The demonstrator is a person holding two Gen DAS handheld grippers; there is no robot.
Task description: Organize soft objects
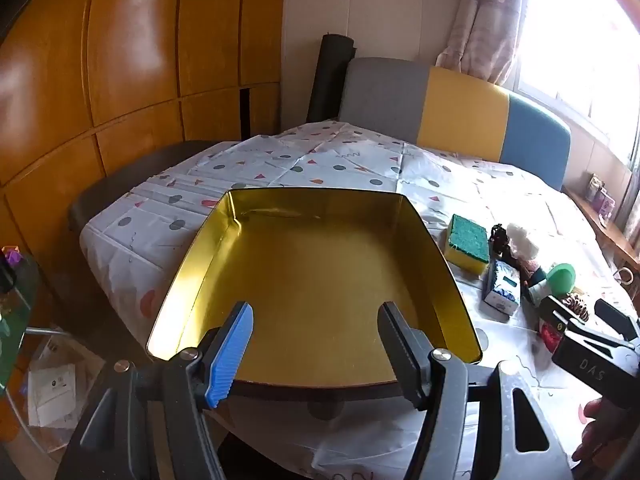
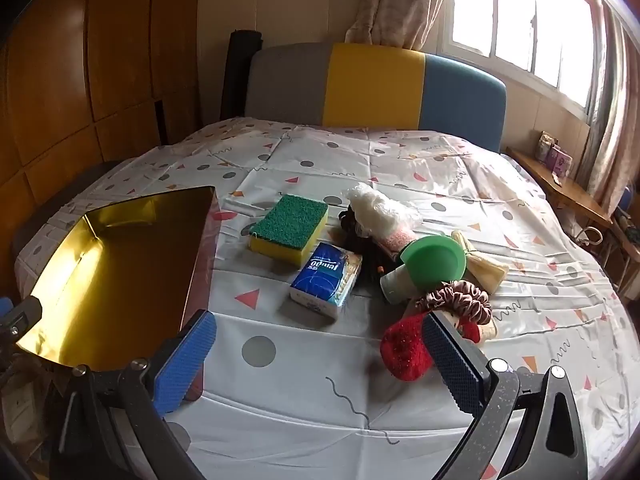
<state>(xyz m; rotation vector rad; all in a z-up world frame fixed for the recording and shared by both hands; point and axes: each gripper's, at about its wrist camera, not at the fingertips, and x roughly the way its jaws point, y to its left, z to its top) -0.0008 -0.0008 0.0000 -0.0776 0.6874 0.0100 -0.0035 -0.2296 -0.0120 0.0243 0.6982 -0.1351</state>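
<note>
A gold tin tray (image 1: 320,280) lies open on the left part of the table, with nothing in it. My left gripper (image 1: 316,320) hovers open above its near edge. To the right lies a heap of soft things: a green and yellow sponge (image 2: 290,228), a blue tissue pack (image 2: 326,280), a white fluffy bundle (image 2: 376,204), a green cap (image 2: 434,260), a brown scrunchie (image 2: 456,296) and a red fuzzy piece (image 2: 404,344). My right gripper (image 2: 316,324) stands wide open in front of the heap. Its right finger (image 2: 452,360) is just beside the red piece, and nothing lies between the pads.
The table (image 2: 360,160) wears a white cloth with dots and triangles. A grey, yellow and blue sofa back (image 2: 376,84) stands behind it, wooden cabinets (image 1: 120,80) to the left, and a low shelf (image 2: 560,176) under the window to the right. A hand (image 1: 600,428) holds the right gripper.
</note>
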